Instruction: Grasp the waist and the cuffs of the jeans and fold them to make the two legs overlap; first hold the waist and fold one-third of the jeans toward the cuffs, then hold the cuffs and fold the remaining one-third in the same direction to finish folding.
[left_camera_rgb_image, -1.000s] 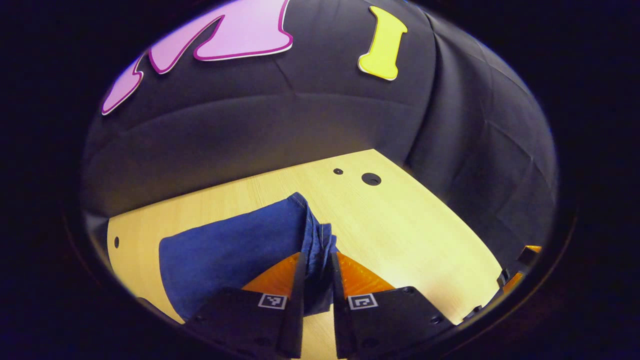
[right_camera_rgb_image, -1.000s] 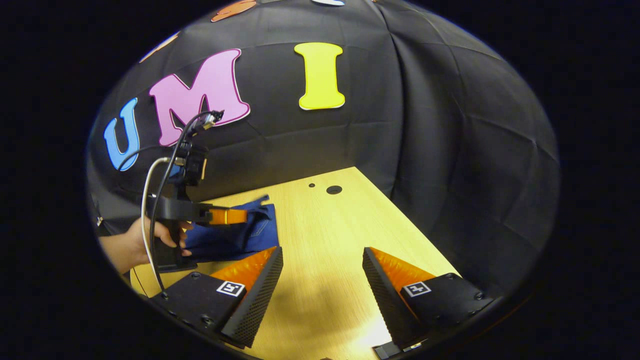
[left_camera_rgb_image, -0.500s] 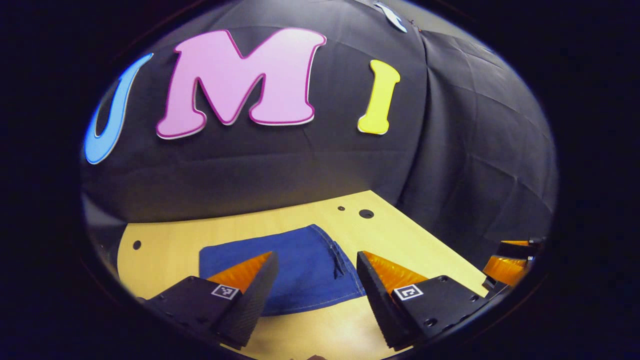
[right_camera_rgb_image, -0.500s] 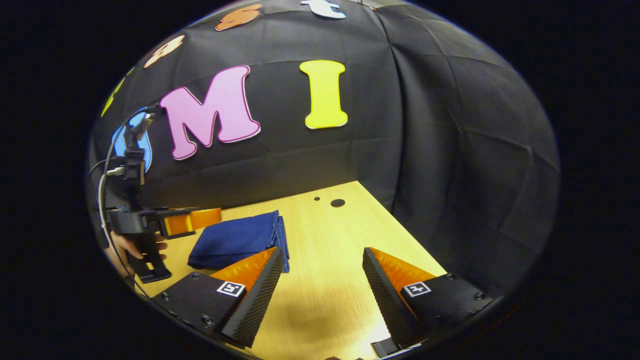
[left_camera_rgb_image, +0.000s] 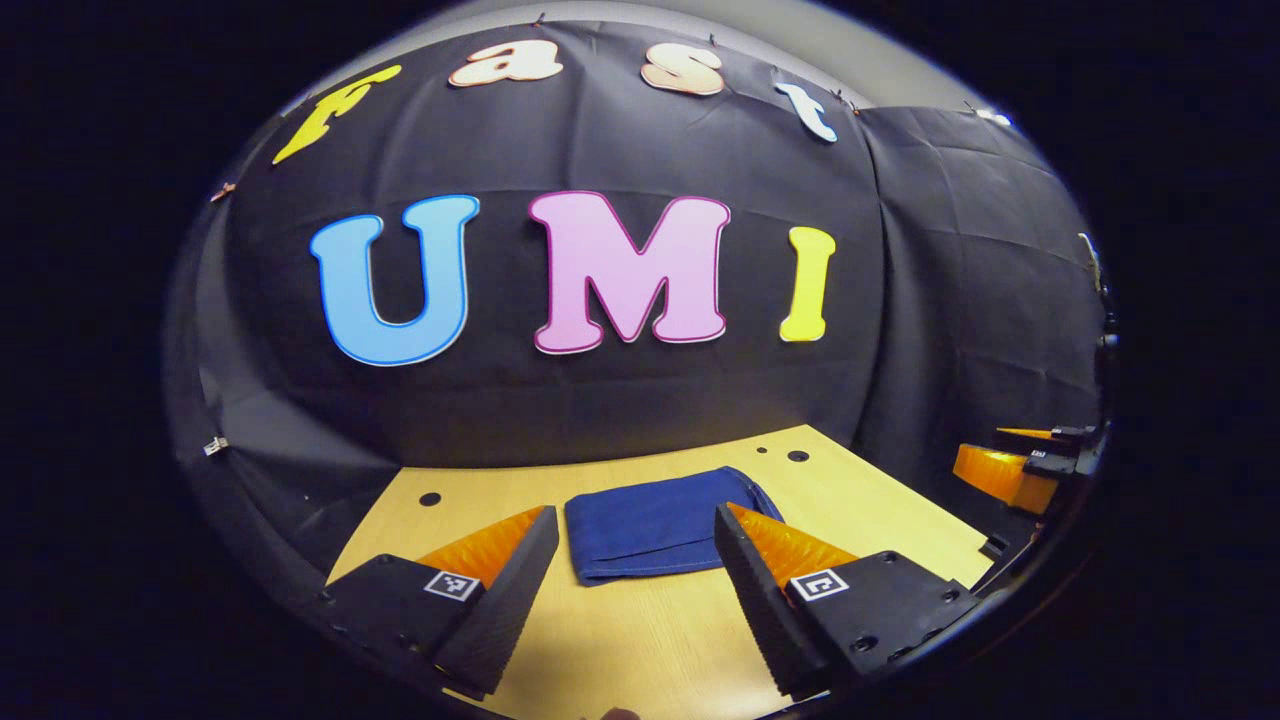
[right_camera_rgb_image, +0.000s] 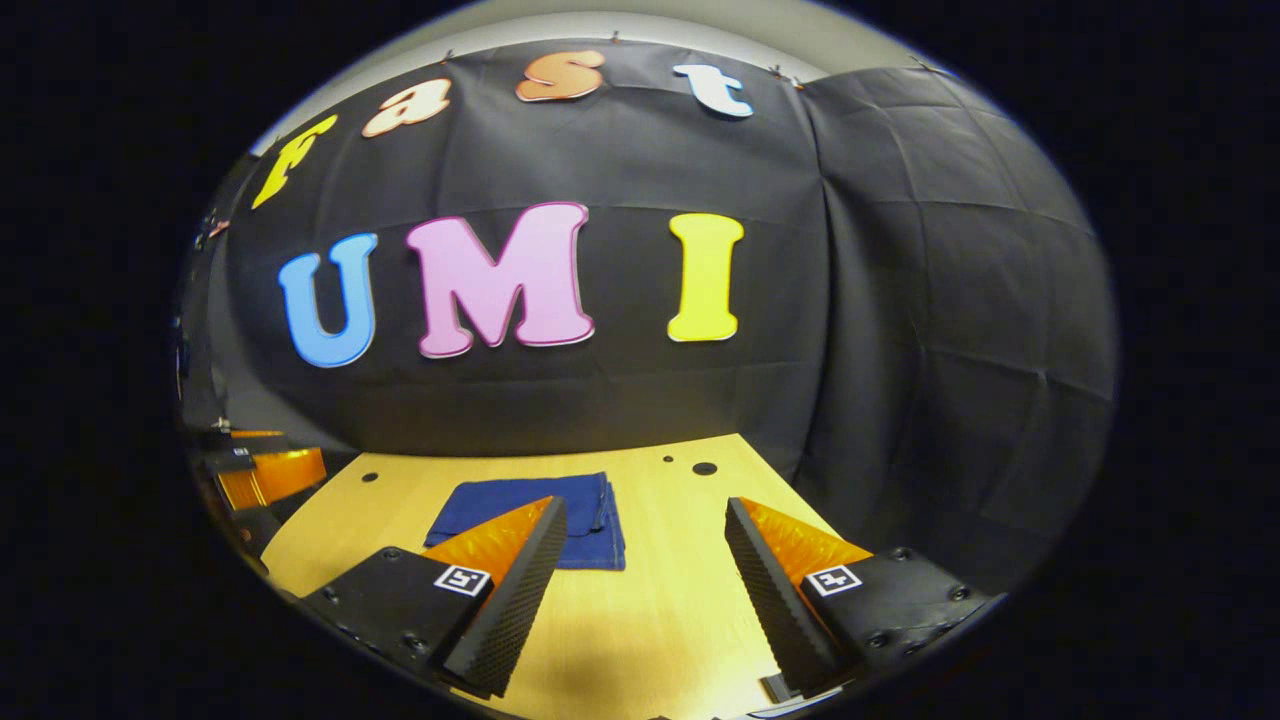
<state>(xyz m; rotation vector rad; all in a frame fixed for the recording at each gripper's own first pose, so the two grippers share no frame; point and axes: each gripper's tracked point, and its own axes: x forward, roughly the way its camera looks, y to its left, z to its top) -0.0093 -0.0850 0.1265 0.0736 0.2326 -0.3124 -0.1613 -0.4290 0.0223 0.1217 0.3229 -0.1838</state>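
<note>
A: Nearest, left tool (left_camera_rgb_image: 632, 545) spread wide, gripping nothing, raised above the light wooden surface (left_camera_rgb_image: 650, 640). Same for right tool (right_camera_rgb_image: 645, 535): wide apart, empty, held clear of the cloth.

B: Just beyond, folded jeans (left_camera_rgb_image: 655, 524) flat on the surface, a compact blue rectangle, layered edges stacked at one side (right_camera_rgb_image: 600, 520). Touched by neither tool.

A: Likely held off to show the finished fold; task judged complete or nearly so.

B: Farther out, small holes in the surface (left_camera_rgb_image: 797, 456) near its back edge. Behind all, black cloth wall (right_camera_rgb_image: 900, 300).
</note>
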